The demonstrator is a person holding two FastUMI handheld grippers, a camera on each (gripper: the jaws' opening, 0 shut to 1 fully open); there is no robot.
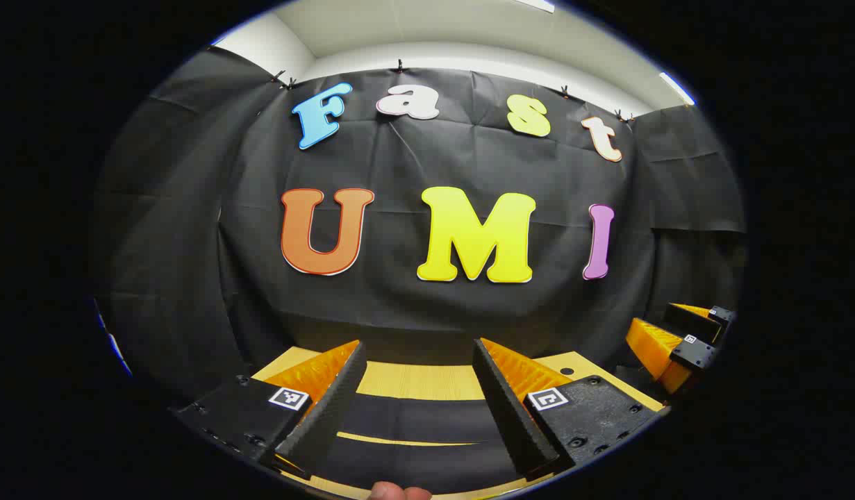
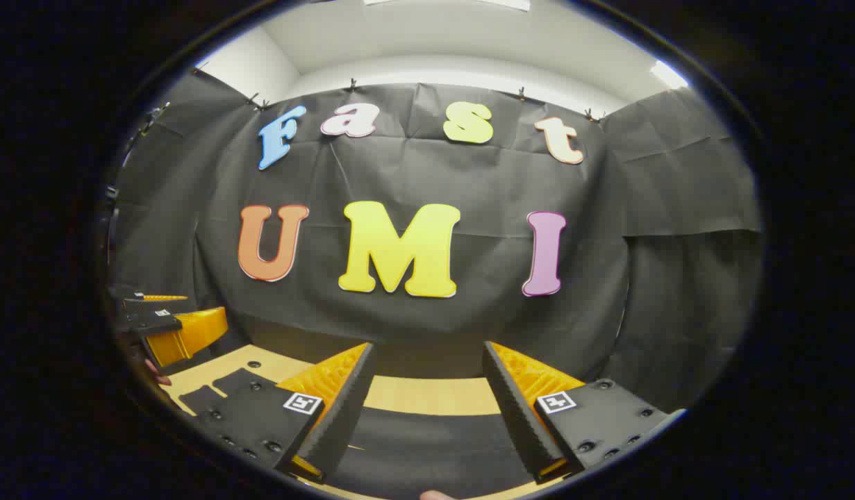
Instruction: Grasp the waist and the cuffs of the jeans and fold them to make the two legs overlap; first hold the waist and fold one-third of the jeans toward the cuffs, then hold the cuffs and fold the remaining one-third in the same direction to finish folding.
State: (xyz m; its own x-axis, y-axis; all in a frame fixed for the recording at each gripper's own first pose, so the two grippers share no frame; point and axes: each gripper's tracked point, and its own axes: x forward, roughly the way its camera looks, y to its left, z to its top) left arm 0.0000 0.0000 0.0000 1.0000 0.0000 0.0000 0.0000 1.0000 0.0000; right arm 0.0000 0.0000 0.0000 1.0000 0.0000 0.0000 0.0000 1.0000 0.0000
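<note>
Dark jeans (image 2: 427, 451) lie flat on the surface (image 2: 427, 396) – below and ahead of both claws; left claw (image 1: 420, 403) and right claw (image 2: 427, 417) spread, empty, equally near.

Dark jeans (image 2: 427, 444) flat on table, folded layers

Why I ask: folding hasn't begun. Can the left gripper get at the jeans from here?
Likely yes: the left gripper is open and the dark jeans lie on the table right beneath it, with nothing between them.
</note>
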